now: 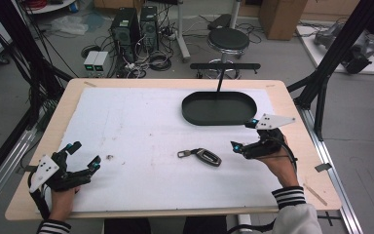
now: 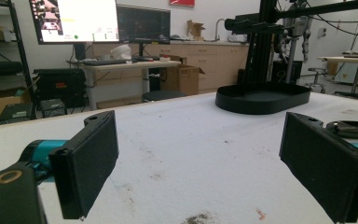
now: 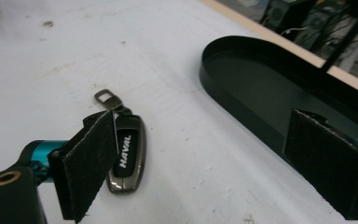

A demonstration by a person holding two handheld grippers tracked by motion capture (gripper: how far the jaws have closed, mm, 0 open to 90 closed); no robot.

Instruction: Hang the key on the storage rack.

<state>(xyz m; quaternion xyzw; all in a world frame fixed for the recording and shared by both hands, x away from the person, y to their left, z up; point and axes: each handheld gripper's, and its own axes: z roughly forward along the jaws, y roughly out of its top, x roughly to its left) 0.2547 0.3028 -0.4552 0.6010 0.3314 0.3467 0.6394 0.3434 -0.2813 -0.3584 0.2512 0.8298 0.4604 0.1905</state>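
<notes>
A white mat [image 1: 141,146] is laid over most of the wooden tabletop [image 1: 292,105], with bare wood left as a narrow margin along every edge. Right of centre in the high view a car key fob [image 1: 203,156] is seen lying flat on the mat, its metal loop turned toward the left of the frame. In the right gripper view the fob [image 3: 125,156] is lettered "HAVAL" and is partly covered by the lower-left jaw.

A black oval tray [image 1: 219,108] is set at the upper right of the mat, well apart from the fob, with open mat between them. Its low rim [image 3: 242,100] is seen running across the upper right of the right gripper view.

The right gripper [image 1: 244,134] is held at the right of the high view, just beside the fob, its jaws spread wide with nothing between them. The left gripper [image 1: 84,156] is held at the lower left, near the front edge of the tabletop, its jaws likewise wide and holding nothing. Between the two grippers a broad stretch of bare mat is left open. A small dark speck [image 1: 110,157] is seen on the mat just right of the left gripper.
</notes>
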